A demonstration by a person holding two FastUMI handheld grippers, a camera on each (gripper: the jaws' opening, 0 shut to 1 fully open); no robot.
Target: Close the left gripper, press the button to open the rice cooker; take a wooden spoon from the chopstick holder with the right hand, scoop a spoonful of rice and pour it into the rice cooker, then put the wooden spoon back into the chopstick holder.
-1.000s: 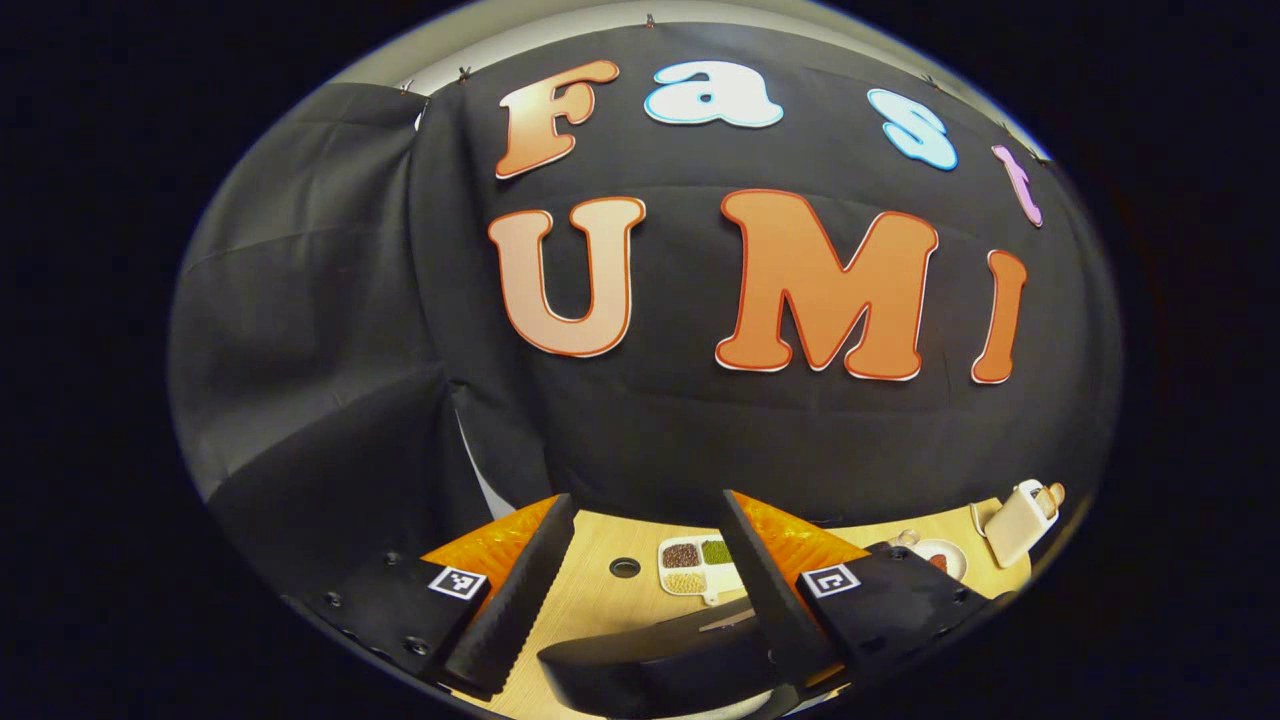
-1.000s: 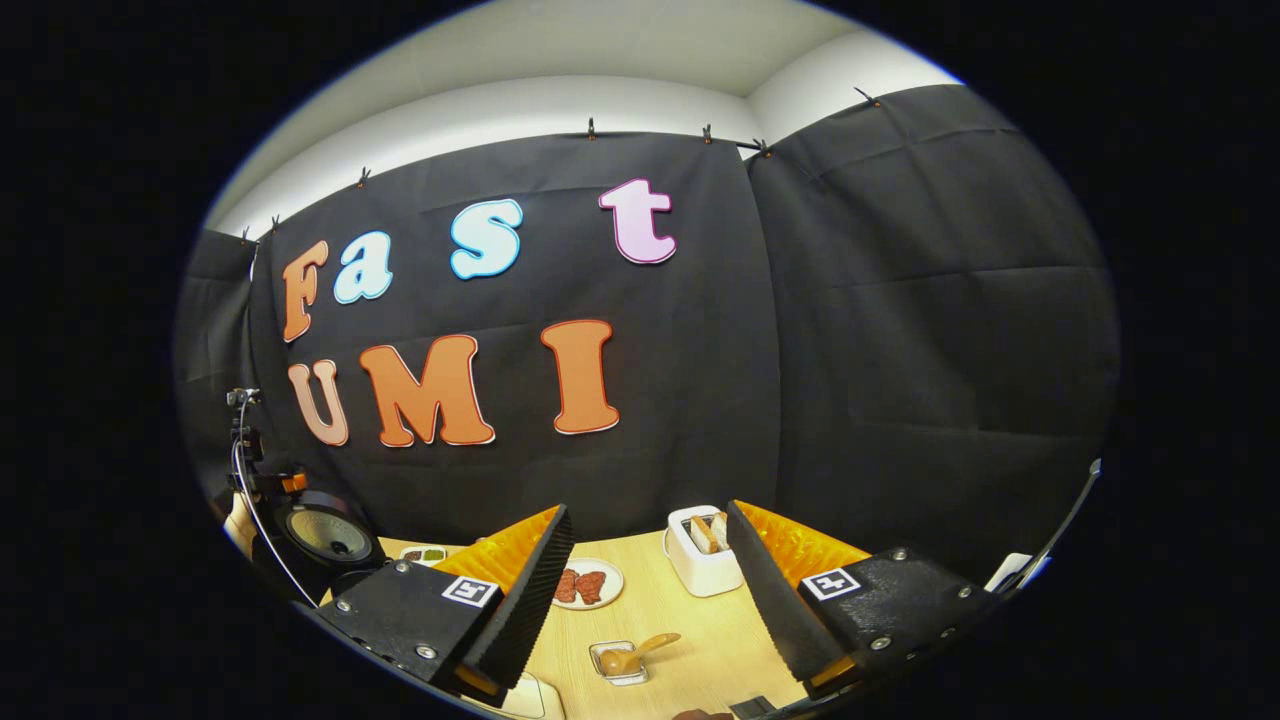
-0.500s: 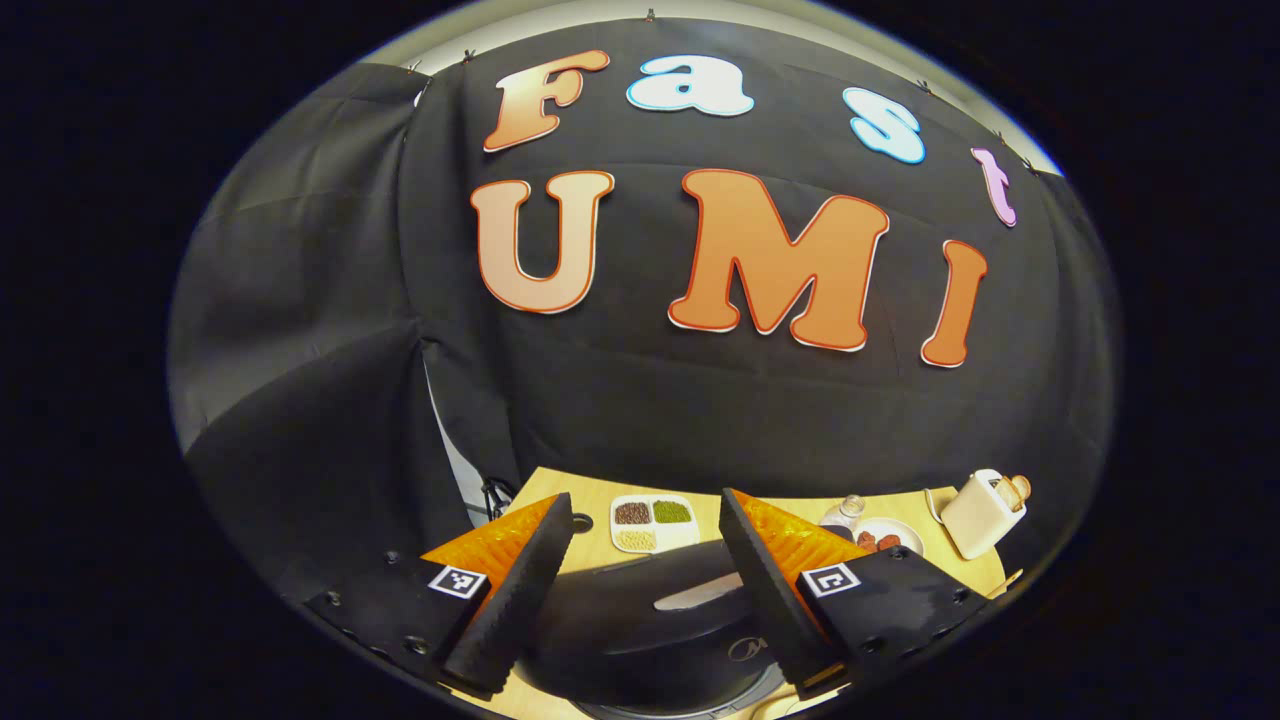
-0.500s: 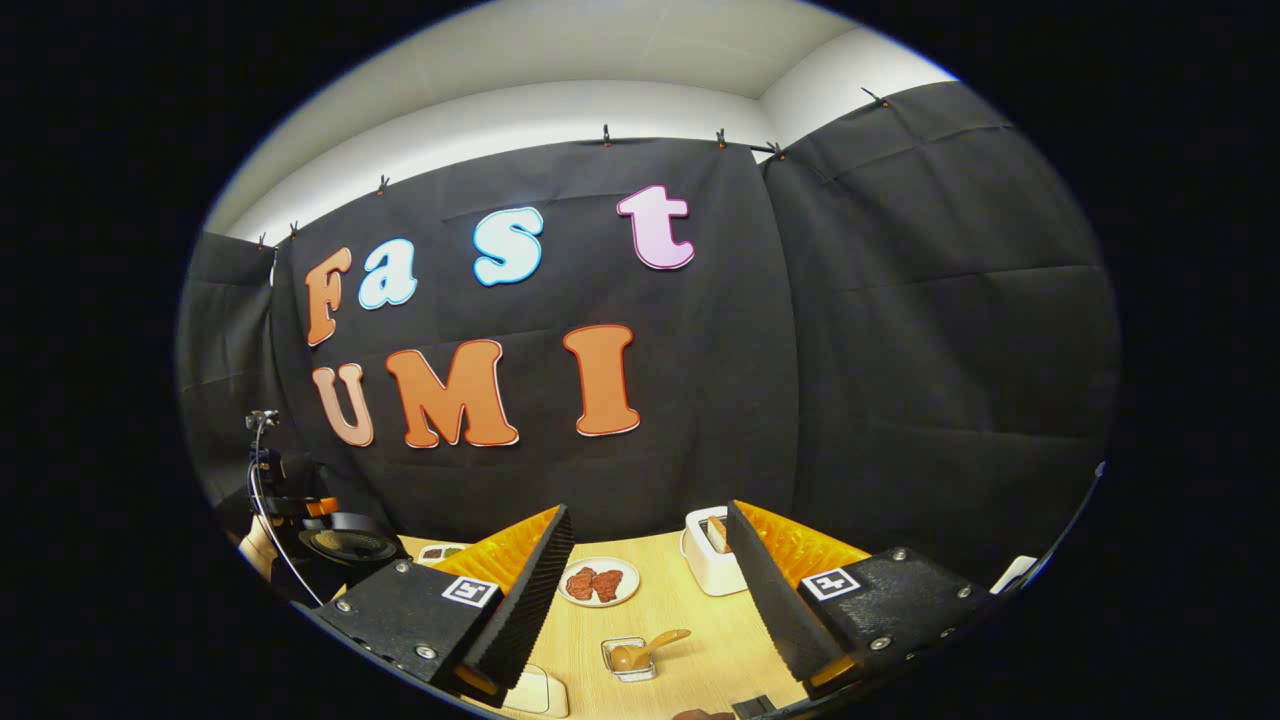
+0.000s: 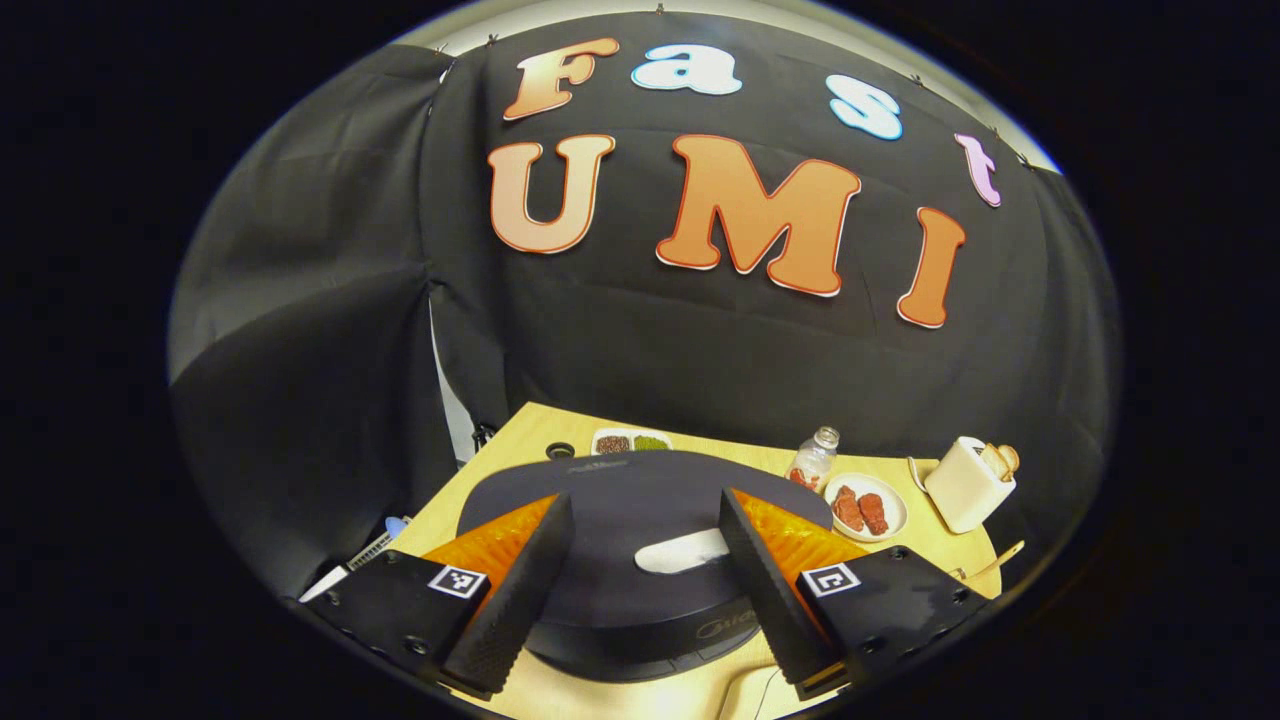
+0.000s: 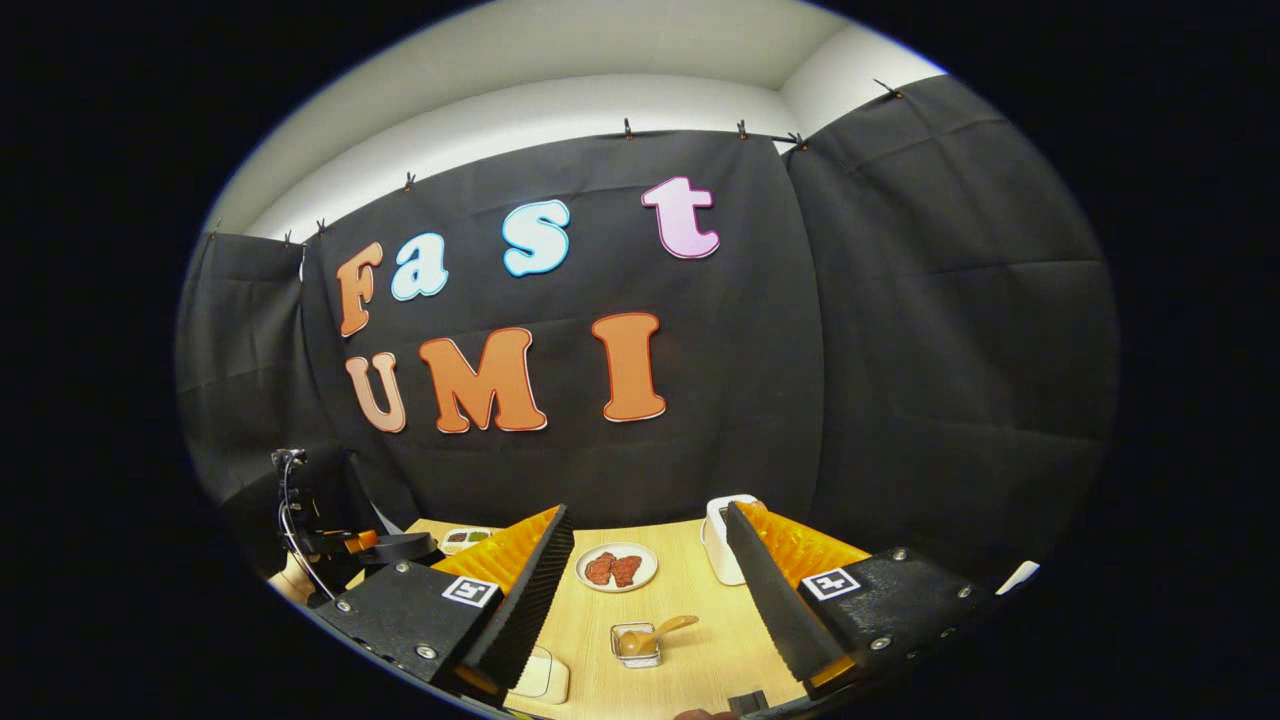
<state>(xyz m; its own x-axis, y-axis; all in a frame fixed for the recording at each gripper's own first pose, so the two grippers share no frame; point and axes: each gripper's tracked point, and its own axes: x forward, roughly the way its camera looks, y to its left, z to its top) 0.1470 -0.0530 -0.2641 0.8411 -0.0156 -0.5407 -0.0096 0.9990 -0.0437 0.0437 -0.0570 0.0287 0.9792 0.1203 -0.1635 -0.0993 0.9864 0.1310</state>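
Note:
The black rice cooker stands with its lid down, a silver button on top. My left gripper hovers open just above the lid, one finger on each side of the button, touching nothing. In the right gripper view the cooker lies low at the far left, with the left gripper beside it. A wooden spoon rests in a small clear holder on the table. My right gripper is open and empty above and in front of the holder.
On the wooden table behind the cooker are a divided dish of grains, a small bottle, a plate of meat and a white toaster. A white block lies near my right gripper's left finger.
The cooker's lid, upright a second ago in the right gripper view, now lies flat. The left gripper view has tilted down onto the lid. My right gripper has turned slightly.

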